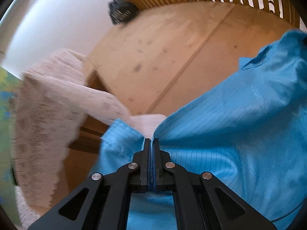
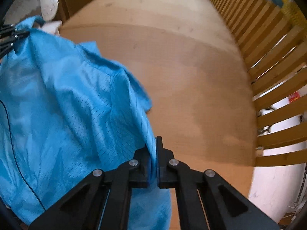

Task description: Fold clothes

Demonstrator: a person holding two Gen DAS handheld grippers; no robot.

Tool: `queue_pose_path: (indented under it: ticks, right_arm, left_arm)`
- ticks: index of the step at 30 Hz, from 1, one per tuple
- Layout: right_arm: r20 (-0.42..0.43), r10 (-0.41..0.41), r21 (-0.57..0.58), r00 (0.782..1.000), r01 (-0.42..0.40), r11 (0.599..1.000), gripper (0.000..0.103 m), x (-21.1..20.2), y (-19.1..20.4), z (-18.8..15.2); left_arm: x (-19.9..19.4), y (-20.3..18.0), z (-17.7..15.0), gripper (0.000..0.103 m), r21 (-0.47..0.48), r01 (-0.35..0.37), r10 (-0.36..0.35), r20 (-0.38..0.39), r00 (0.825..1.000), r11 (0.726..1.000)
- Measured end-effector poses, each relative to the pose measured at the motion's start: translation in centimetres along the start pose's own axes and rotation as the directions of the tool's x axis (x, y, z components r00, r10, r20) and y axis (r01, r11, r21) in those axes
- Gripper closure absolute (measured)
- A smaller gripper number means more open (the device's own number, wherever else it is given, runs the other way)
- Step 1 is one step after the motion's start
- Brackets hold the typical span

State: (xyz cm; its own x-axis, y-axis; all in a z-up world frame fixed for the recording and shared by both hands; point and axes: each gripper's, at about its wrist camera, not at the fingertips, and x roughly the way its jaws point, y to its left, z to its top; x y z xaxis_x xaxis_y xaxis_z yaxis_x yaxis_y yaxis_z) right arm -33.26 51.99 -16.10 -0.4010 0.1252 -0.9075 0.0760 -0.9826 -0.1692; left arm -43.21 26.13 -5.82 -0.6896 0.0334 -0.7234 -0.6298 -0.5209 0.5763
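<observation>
While the blue garment (image 1: 239, 115) is held up above the wooden table (image 1: 172, 48), no finished fold can be made out. It is pinched at separate edges by the closed left gripper (image 1: 152, 143) and right gripper (image 2: 153, 149), hanging crumpled, pinstriped, thin.

The right gripper (image 2: 153, 143) has its jaws closed on an edge of the blue garment (image 2: 67, 105), which hangs in folds to the left above the tabletop (image 2: 182, 67). The left gripper (image 2: 11, 36) pinches the garment's far upper corner at the left edge. A slatted wooden railing (image 2: 268, 61) runs along the tabletop's right side. White cloth (image 2: 48, 2) lies at the far left corner.
</observation>
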Motion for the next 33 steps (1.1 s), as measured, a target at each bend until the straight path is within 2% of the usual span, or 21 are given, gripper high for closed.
queue_pose_path:
  ticks: [4, 7, 9, 11, 14, 15, 16, 21, 24, 26, 27, 29, 31, 33]
  right_arm:
    - [0.144, -0.094, 0.035, 0.985, 0.09, 0.995, 0.1, -6.9, -1.7, -1.0]
    - [0.27, -0.173, 0.059, 0.947, 0.163, 0.985, 0.1, -13.8, -2.3, -1.9]
    - [0.35, -0.218, 0.085, 0.911, 0.201, 0.976, 0.1, -18.8, -2.4, -2.6]
    - [0.43, -0.272, 0.118, 0.861, 0.245, 0.962, 0.1, -24.3, -2.0, -3.5]
    - [0.473, -0.261, 0.141, 0.841, 0.22, 0.965, 0.101, -30.6, -1.7, -4.6]
    - [0.486, -0.256, 0.148, 0.836, 0.21, 0.966, 0.101, -32.6, -1.6, -5.0]
    - [0.498, -0.251, 0.155, 0.83, 0.2, 0.968, 0.101, -34.7, -1.6, -5.4]
    - [0.561, -0.227, 0.186, 0.796, 0.147, 0.972, 0.101, -45.0, -1.2, -7.3]
    - [0.481, -0.109, 0.128, 0.87, 0.054, 0.99, 0.098, -39.8, 0.9, -8.6]
    - [0.416, -0.025, 0.092, 0.909, -0.015, 0.996, 0.091, -35.9, 2.4, -9.5]
    - [0.358, 0.038, 0.065, 0.933, -0.066, 0.996, 0.086, -32.7, 3.9, -9.9]
    - [0.221, 0.131, 0.008, 0.966, -0.136, 0.991, 0.066, -25.9, 8.0, -10.3]
    - [0.136, 0.18, -0.063, 0.974, -0.173, 0.983, 0.065, -20.4, 10.8, -10.1]
    - [0.077, 0.199, -0.122, 0.977, -0.189, 0.974, 0.065, -15.8, 13.5, -9.2]
  left_arm:
    - [-6.2, 2.4, -0.5, 0.102, -0.07, -0.09, 0.098, 0.121, 0.988, 0.993]
    - [-12.1, 3.9, -0.9, 0.102, -0.101, -0.182, 0.199, 0.203, 0.959, 0.978]
    - [-16.6, 4.9, -1.3, 0.102, -0.138, -0.231, 0.261, 0.267, 0.928, 0.963]
    - [-21.1, 6.0, -1.8, 0.102, -0.184, -0.272, 0.319, 0.321, 0.892, 0.944]
    - [-28.1, 7.8, -2.8, 0.102, -0.259, -0.348, 0.427, 0.382, 0.82, 0.901]
    - [-30.7, 8.5, -3.2, 0.102, -0.293, -0.379, 0.472, 0.395, 0.788, 0.878]
    - [-33.2, 9.2, -3.7, 0.102, -0.321, -0.381, 0.489, 0.408, 0.771, 0.867]
    - [-40.5, 10.6, -6.0, 0.102, -0.393, -0.379, 0.531, 0.427, 0.732, 0.838]
    - [-38.2, 8.6, -7.5, 0.102, -0.329, -0.342, 0.456, 0.387, 0.802, 0.88]
    - [-34.8, 7.1, -9.5, 0.102, -0.288, -0.322, 0.41, 0.332, 0.85, 0.902]
    - [-33.1, 6.3, -10.5, 0.102, -0.268, -0.311, 0.386, 0.303, 0.871, 0.912]
    - [-29.8, 5.7, -12.8, 0.102, -0.248, -0.296, 0.352, 0.224, 0.909, 0.923]
    - [-25.9, 5.5, -15.2, 0.102, -0.237, -0.285, 0.322, 0.136, 0.937, 0.929]
    - [-22.8, 5.0, -17.6, 0.102, -0.223, -0.284, 0.305, 0.064, 0.95, 0.933]
